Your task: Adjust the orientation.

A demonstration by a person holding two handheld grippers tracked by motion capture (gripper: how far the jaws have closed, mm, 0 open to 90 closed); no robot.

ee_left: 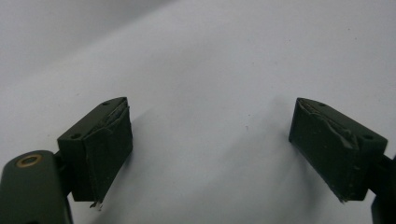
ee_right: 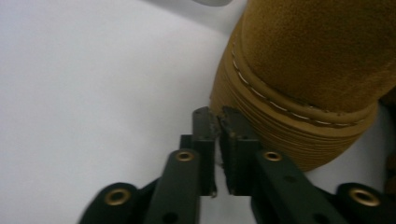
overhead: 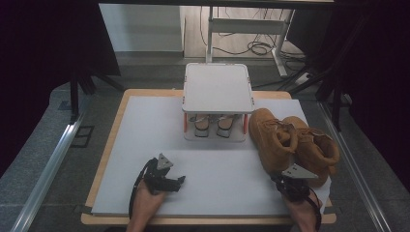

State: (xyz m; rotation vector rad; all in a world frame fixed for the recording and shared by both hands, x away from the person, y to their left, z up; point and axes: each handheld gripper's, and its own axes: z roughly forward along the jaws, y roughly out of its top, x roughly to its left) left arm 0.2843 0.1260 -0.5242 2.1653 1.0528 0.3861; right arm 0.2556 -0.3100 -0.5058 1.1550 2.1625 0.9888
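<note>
Two tan suede boots stand side by side at the right of the white board, one [overhead: 270, 137] nearer the middle and one [overhead: 316, 150] further right. My right gripper [overhead: 289, 181] sits just in front of them. In the right gripper view its jaws [ee_right: 215, 114] are almost together with only a thin slit and nothing between them, the tips close to the ribbed sole edge of a boot [ee_right: 303, 70]. My left gripper [overhead: 178, 182] rests low over the bare board at the front left. Its jaws [ee_left: 210, 144] stand wide open with only white surface between them.
A small white two-tier rack [overhead: 218, 87] stands at the back middle of the board, with a pair of light shoes [overhead: 212, 124] on its lower shelf. The white board [overhead: 212, 164] lies on a wooden table [overhead: 109, 145]. Metal rails run along both sides.
</note>
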